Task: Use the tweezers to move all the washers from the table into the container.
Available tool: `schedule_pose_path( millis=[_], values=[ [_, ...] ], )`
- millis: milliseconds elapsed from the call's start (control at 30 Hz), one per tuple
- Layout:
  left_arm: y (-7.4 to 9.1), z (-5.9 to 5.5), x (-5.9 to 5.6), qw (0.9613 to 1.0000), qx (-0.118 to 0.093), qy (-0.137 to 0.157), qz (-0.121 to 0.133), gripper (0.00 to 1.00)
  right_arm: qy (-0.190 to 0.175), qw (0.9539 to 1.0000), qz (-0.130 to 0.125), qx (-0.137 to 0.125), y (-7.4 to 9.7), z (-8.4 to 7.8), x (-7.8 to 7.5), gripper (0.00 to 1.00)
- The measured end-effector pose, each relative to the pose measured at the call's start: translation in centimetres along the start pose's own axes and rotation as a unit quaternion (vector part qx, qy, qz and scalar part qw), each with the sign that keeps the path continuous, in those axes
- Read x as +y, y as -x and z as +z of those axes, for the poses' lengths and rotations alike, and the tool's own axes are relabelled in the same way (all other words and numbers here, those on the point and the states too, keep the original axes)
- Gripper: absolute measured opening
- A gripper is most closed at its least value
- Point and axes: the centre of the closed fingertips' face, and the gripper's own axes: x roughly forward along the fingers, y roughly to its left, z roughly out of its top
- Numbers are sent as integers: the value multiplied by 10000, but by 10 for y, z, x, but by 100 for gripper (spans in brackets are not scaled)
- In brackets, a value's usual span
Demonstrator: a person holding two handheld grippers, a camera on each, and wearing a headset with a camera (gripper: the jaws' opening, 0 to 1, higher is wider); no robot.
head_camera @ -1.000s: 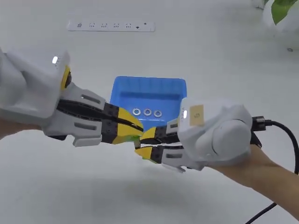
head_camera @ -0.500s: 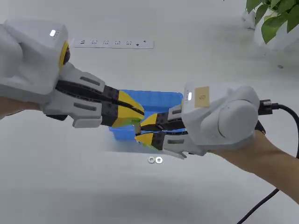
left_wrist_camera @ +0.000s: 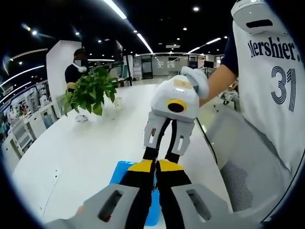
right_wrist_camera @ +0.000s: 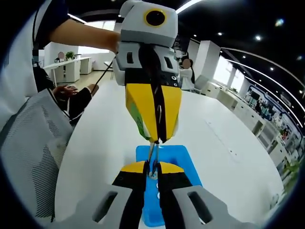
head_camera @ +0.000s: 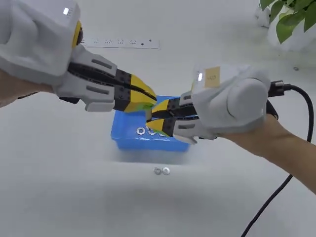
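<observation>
Thin metal tweezers (right_wrist_camera: 153, 156) run from my left gripper's (right_wrist_camera: 156, 141) shut yellow tips into my right gripper (right_wrist_camera: 152, 168), whose jaws close on them. In the head view the left gripper (head_camera: 150, 101) and right gripper (head_camera: 150, 120) meet tip to tip just above the blue container (head_camera: 119, 134). Several washers (head_camera: 141, 131) lie inside it. Two washers (head_camera: 162, 171) rest side by side on the white table in front of the container. From the left gripper (left_wrist_camera: 155, 165), the right gripper (left_wrist_camera: 165, 143) faces it head-on over the container (left_wrist_camera: 119, 174).
A white power strip (head_camera: 121, 43) lies at the back of the table. A potted plant (head_camera: 291, 19) stands at the far right corner. The right gripper's black cable (head_camera: 294, 163) trails off to the lower right. The person's jersey (left_wrist_camera: 271, 71) is close by.
Both grippers have risen together, tips still meeting, from in front of the container to above it. The washers inside the container have come into sight. The two table washers have not moved.
</observation>
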Motion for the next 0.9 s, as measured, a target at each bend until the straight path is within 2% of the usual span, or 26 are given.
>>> schedule_pose_path(
  millis=[200,467,533,633,900],
  values=[
    [-7,-15,12,9998,134,112,-57,5,-78,9999,76,81,-13,-12,-7,10],
    [-17,-41,27,9991,261,337,-46,6,-201,9992,220,271,-32,-35,-13,10],
    [-19,-52,36,9987,298,420,-17,6,-256,9990,236,291,-37,-38,-15,10],
    [-18,-56,41,9984,293,490,30,6,-325,9987,229,307,-42,-39,-17,10],
    [-18,-65,37,9971,335,680,59,6,-353,9981,291,407,-49,-46,-12,10]
  ],
)
